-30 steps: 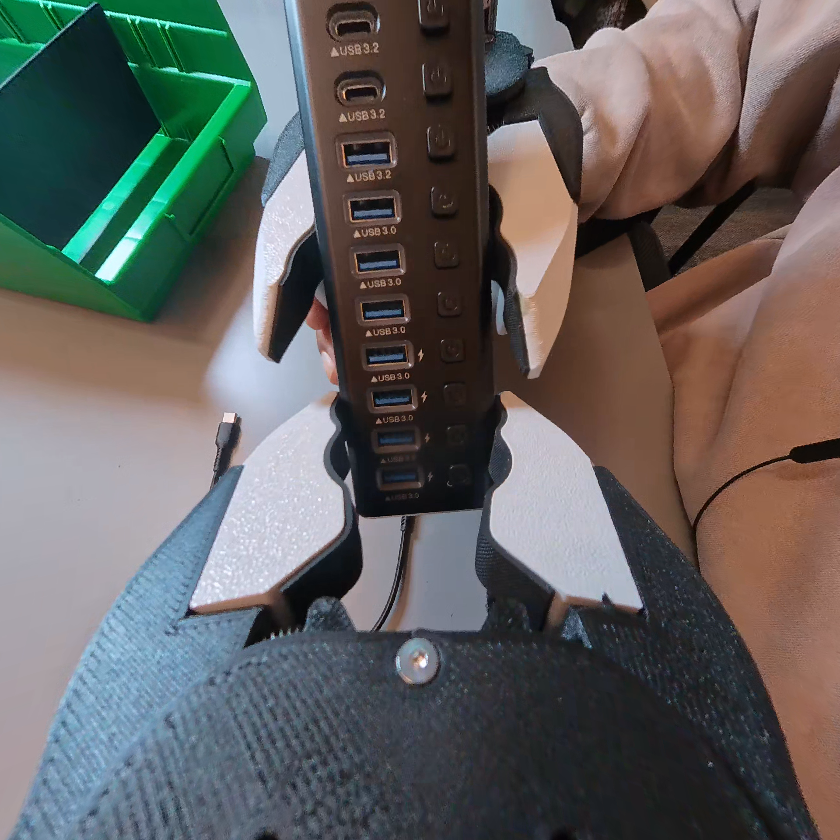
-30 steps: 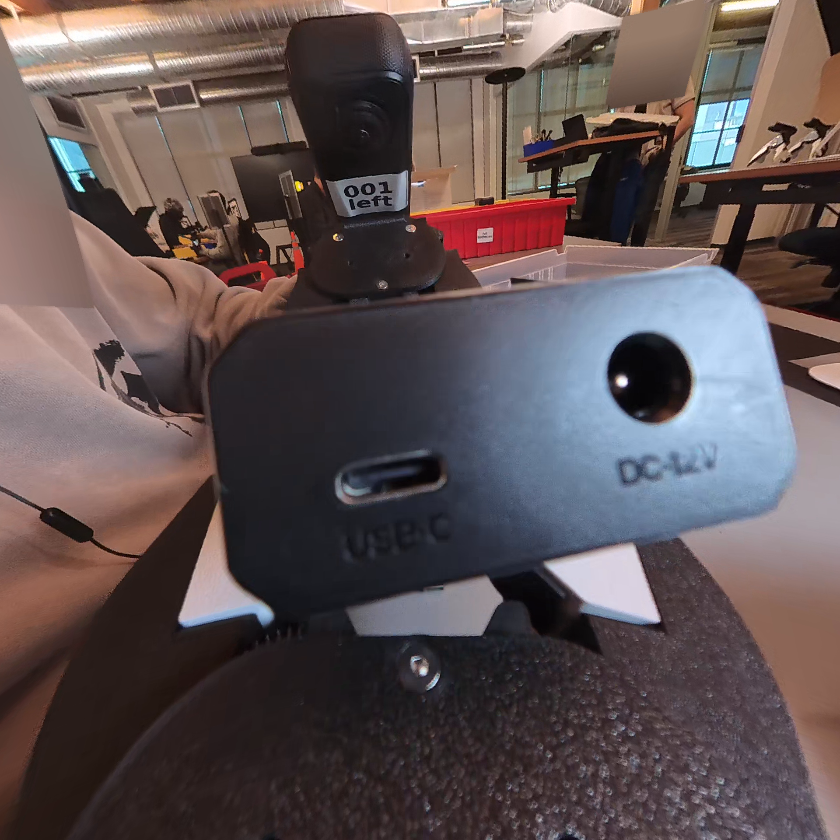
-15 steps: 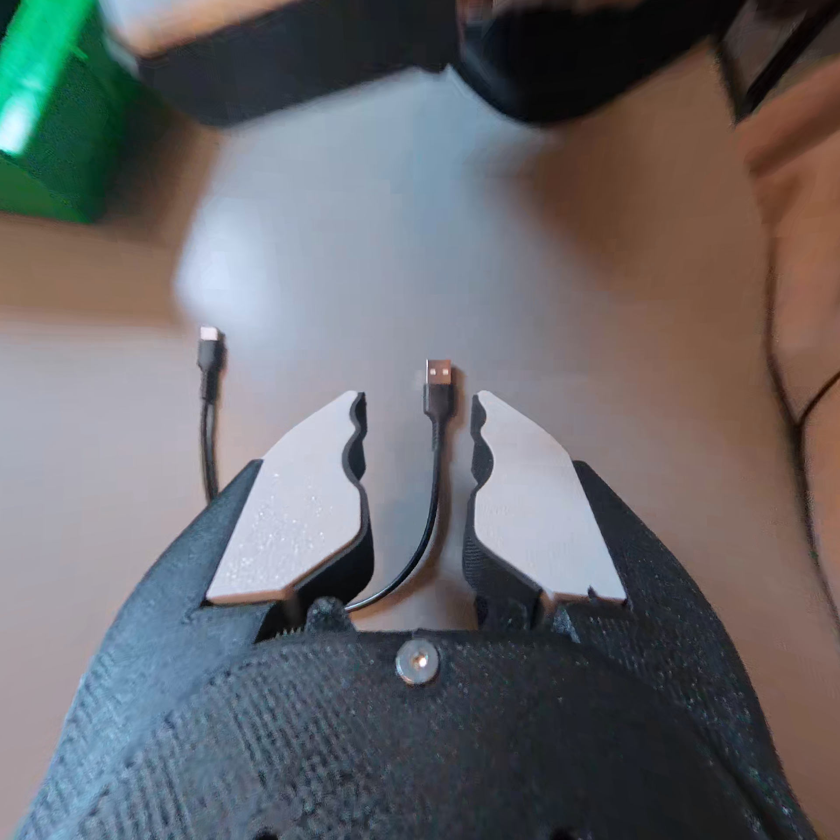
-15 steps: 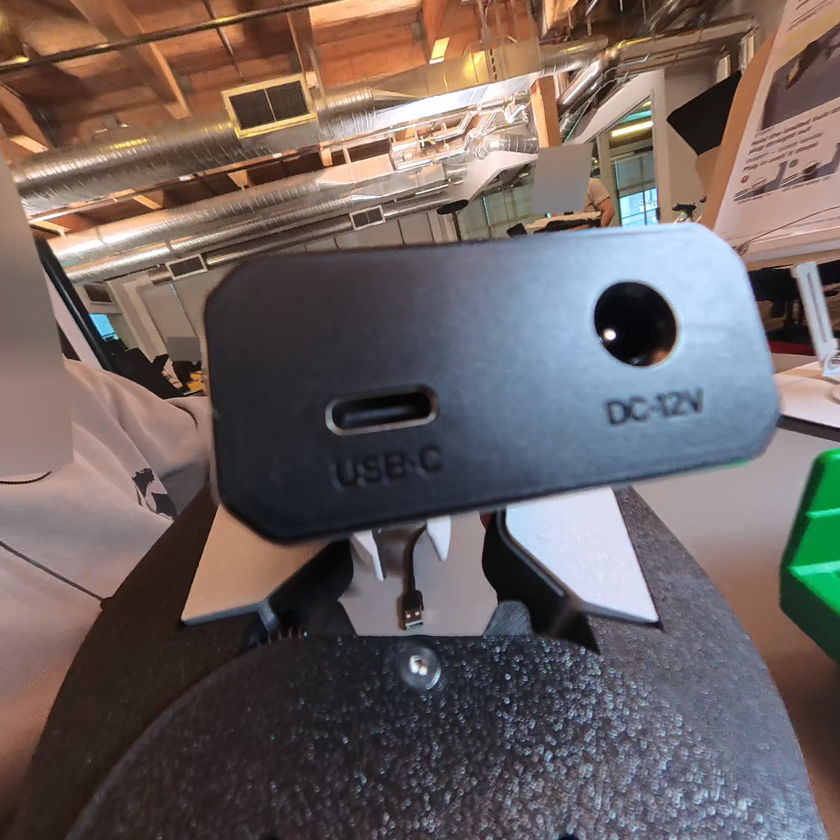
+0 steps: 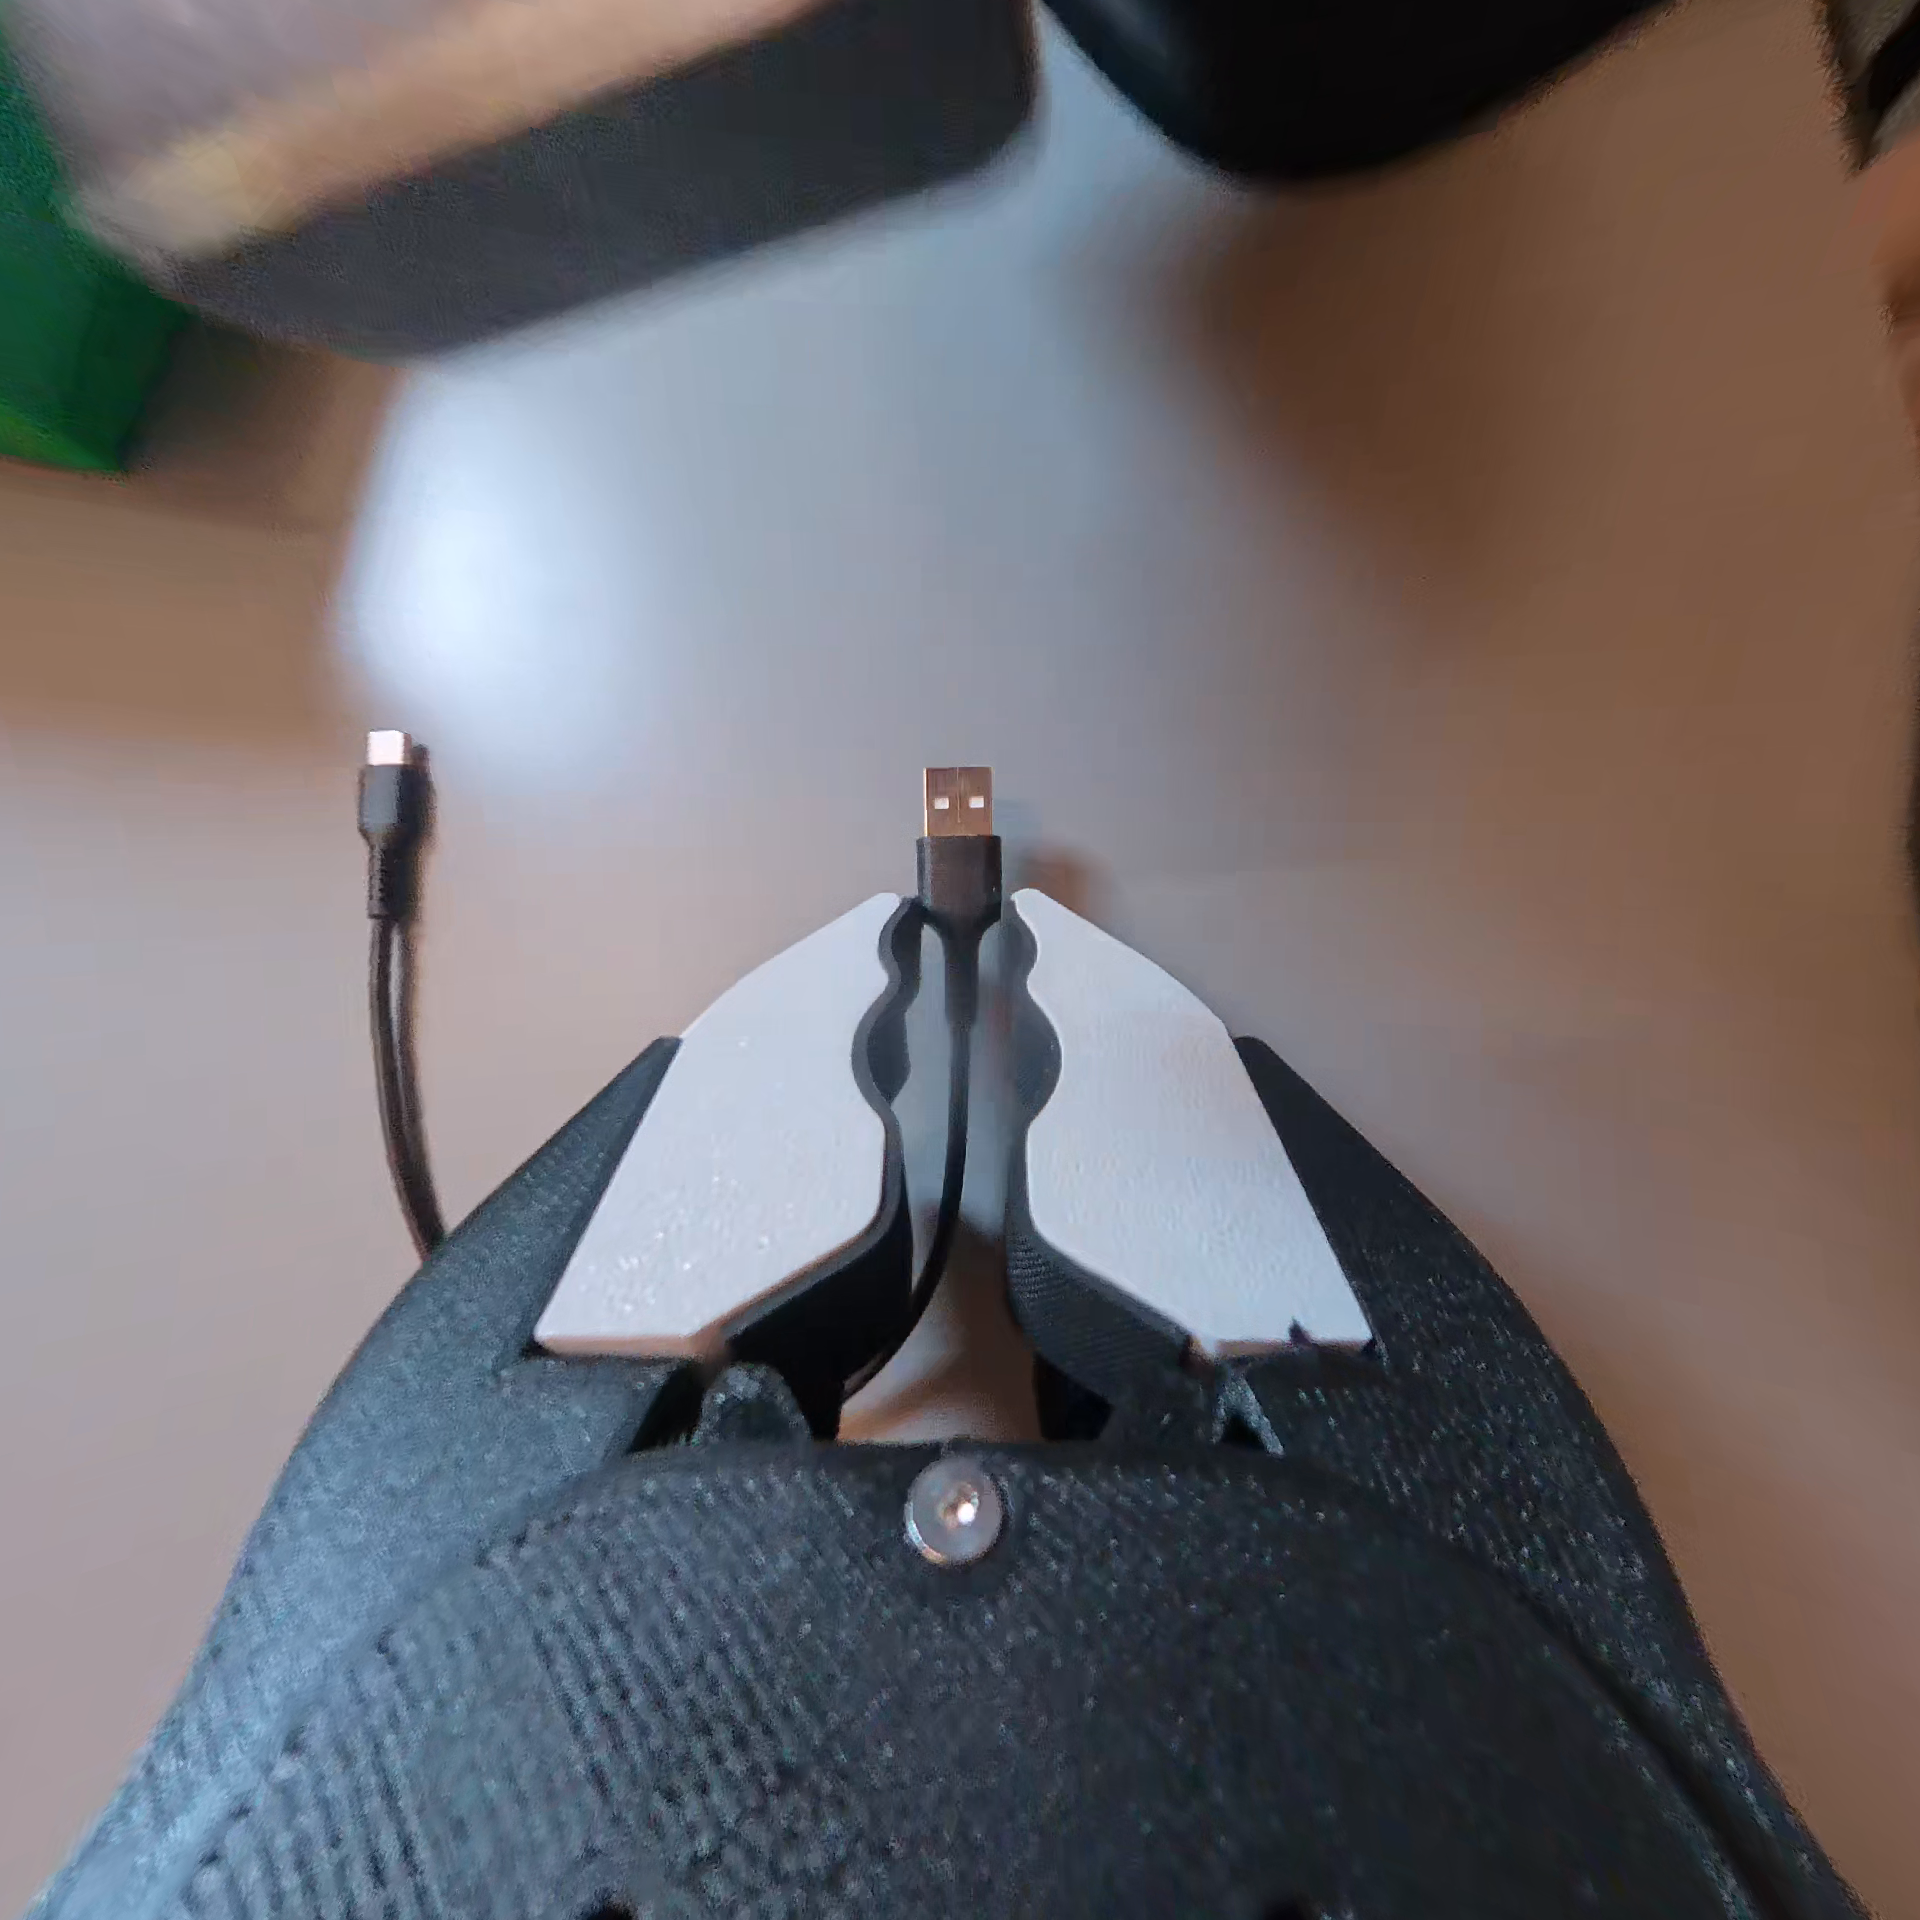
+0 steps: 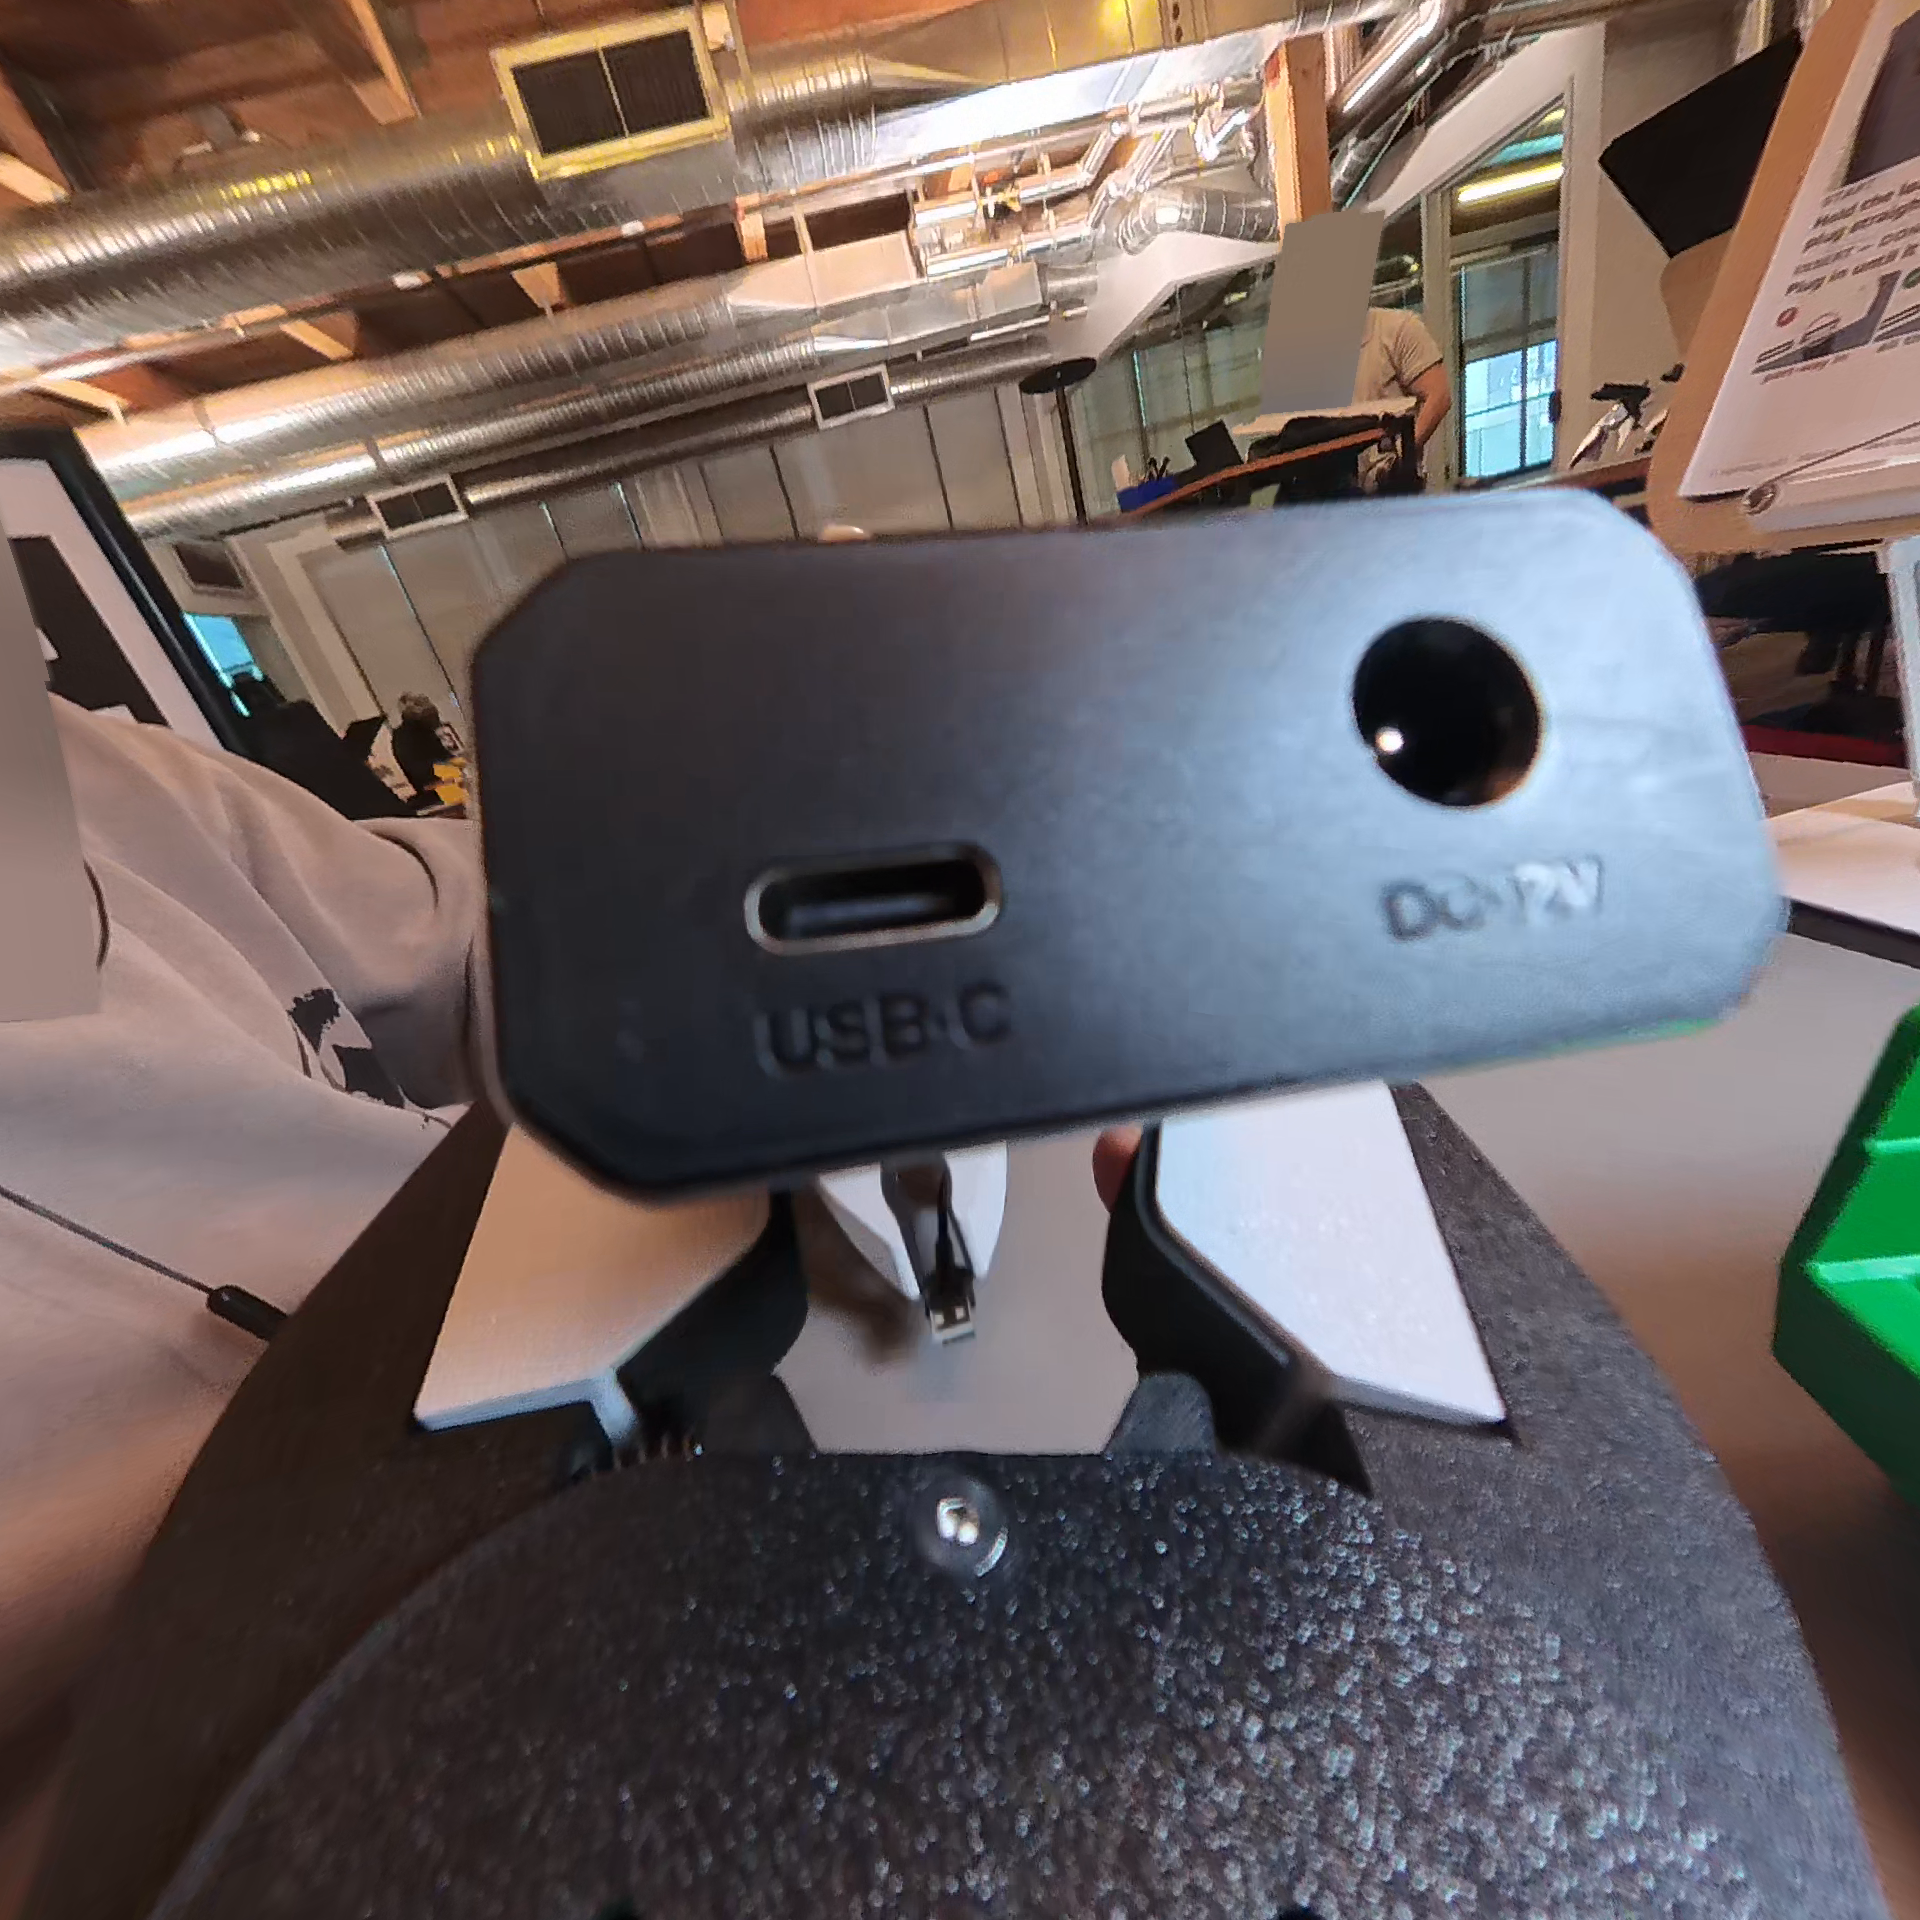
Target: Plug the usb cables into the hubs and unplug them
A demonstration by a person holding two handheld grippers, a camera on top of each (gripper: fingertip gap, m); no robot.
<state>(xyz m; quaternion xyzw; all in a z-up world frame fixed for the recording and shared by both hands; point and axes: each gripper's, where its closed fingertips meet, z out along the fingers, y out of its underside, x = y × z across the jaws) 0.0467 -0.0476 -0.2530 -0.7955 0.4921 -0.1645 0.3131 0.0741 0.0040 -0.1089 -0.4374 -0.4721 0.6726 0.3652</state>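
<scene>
My left gripper [image 5: 961, 906] is shut on the black body of a USB-A plug [image 5: 957, 831], whose metal tip points forward past the fingertips just above the tan table [image 5: 1351, 727]. Its cable runs back between the fingers. A second black cable with a USB-C plug [image 5: 390, 821] lies on the table to the left. My right gripper [image 6: 956, 1122] is shut on the long black USB hub [image 6: 1122, 810], whose end face fills its view. The hub [image 5: 582, 208] shows blurred above the table in the left wrist view. Under the hub, the left gripper's fingers [image 6: 862, 1216] and plug [image 6: 951, 1320] show.
A green plastic bin [image 5: 62, 343] stands at the far left of the table and also shows in the right wrist view [image 6: 1849, 1299]. A person's light sweatshirt sleeve [image 6: 239, 935] is at the left. A printed sheet on a stand [image 6: 1829, 260] is at the upper right.
My left gripper let go of the hub's end, dropped to the table and closed on the USB-A plug. The right gripper lifted the hub up and away.
</scene>
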